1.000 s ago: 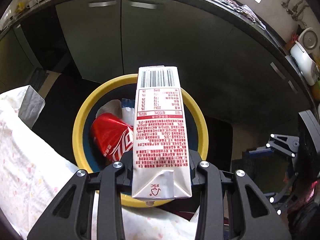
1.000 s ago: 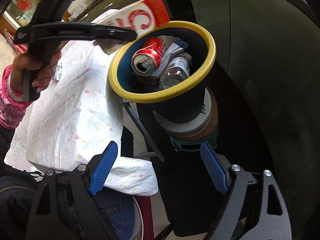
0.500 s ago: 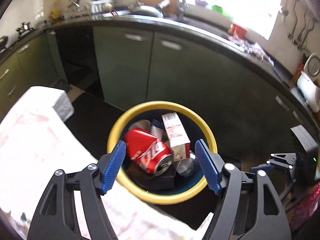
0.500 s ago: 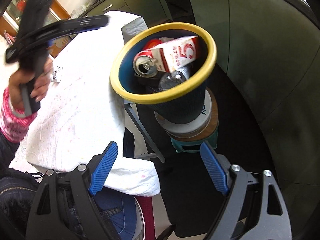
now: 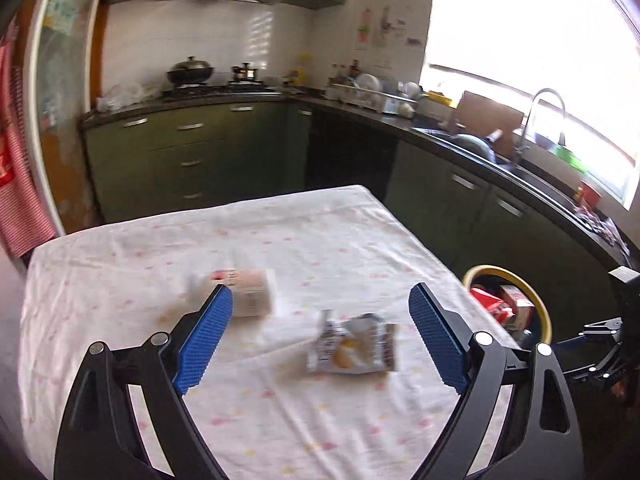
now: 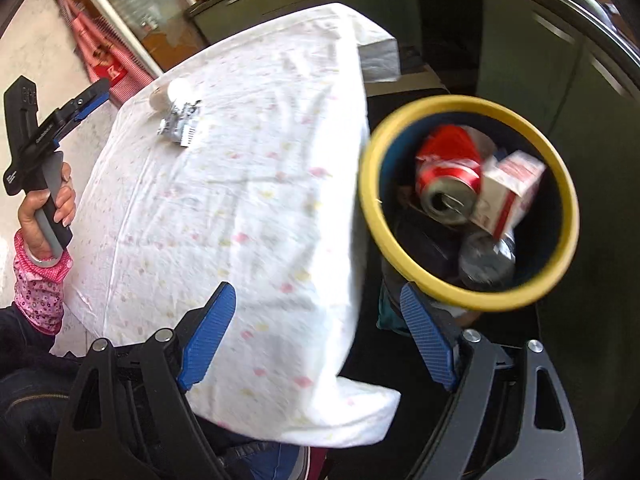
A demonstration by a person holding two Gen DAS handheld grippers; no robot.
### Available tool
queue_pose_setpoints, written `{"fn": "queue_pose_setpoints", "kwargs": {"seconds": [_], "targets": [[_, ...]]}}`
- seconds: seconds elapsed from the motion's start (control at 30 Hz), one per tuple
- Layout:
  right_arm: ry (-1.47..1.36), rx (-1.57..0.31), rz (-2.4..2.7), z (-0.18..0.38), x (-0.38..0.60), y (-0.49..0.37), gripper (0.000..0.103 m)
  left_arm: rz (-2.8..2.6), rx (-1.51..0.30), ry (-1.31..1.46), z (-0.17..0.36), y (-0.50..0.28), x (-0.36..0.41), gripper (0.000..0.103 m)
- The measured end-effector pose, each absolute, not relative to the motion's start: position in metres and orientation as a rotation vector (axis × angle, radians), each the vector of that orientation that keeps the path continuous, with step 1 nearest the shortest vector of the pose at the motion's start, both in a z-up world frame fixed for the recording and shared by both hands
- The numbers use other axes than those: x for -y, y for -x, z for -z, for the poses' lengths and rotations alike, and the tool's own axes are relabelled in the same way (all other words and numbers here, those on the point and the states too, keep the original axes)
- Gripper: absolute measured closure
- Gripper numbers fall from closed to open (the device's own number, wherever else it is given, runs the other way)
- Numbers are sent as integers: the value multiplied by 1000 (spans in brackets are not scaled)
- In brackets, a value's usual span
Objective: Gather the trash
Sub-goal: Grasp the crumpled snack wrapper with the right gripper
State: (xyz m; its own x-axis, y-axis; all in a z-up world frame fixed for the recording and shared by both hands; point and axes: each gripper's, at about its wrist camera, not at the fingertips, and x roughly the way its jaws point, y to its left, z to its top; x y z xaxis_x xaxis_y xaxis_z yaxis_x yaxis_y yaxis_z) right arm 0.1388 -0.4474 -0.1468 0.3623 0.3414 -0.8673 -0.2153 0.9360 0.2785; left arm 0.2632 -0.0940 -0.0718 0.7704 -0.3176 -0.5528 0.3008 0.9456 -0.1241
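Observation:
My left gripper (image 5: 319, 306) hangs over the white-clothed table (image 5: 320, 236), its jaws opening with nothing between them. Ahead of it lie a silver snack wrapper (image 5: 352, 346) and a blurred, labelled bottle (image 5: 244, 296). The yellow-rimmed bin (image 6: 460, 103) stands beside the table and holds a red can (image 6: 448, 172), a red-and-white carton (image 6: 508, 192) and a crushed bottle (image 6: 484, 262). My right gripper (image 6: 316, 300) is open and bare above the table's near corner, left of the bin. In the right wrist view a hand (image 6: 44, 208) holds the left gripper (image 6: 94, 94) at the far left.
Dark green cabinets (image 5: 188, 152) and a black counter with a sink tap (image 5: 548, 120) wrap around behind the table. A stove with a wok (image 5: 190, 72) is at the back. A teal stool (image 6: 386, 312) sits under the bin. The person's jeans (image 6: 32, 400) are at the lower left.
The left gripper let the carton drop into the bin, opened wide and swung away to face the table. The right gripper shifted, and the bin now looms larger at its right.

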Motion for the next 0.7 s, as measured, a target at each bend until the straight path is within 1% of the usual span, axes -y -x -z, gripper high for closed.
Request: {"fn": "queue_pose_setpoints", "kwargs": {"seconds": [0.13,0.3,0.4,0.5,0.6,0.7], "targets": [[28,-1099,-509,130,380,-171,23,156,-585,69,95,-276,16,14],[298,-1009,-685,115,296,-202,22,58,-622,122,125,-291,-28,14],[435,-971,-737,114,263,-225,21,43,-636,131,133,-295,-31,14],[541,-987,-737,120,242,-256,21,43,-631,127,135,-294,-30,14],[571,-1058,-769,130,234,-289,21,34,-605,103,132,-291,-25,12],[598,-1140,-792,144,229,-312,21,37,-593,82,129,-288,-19,12]]}}
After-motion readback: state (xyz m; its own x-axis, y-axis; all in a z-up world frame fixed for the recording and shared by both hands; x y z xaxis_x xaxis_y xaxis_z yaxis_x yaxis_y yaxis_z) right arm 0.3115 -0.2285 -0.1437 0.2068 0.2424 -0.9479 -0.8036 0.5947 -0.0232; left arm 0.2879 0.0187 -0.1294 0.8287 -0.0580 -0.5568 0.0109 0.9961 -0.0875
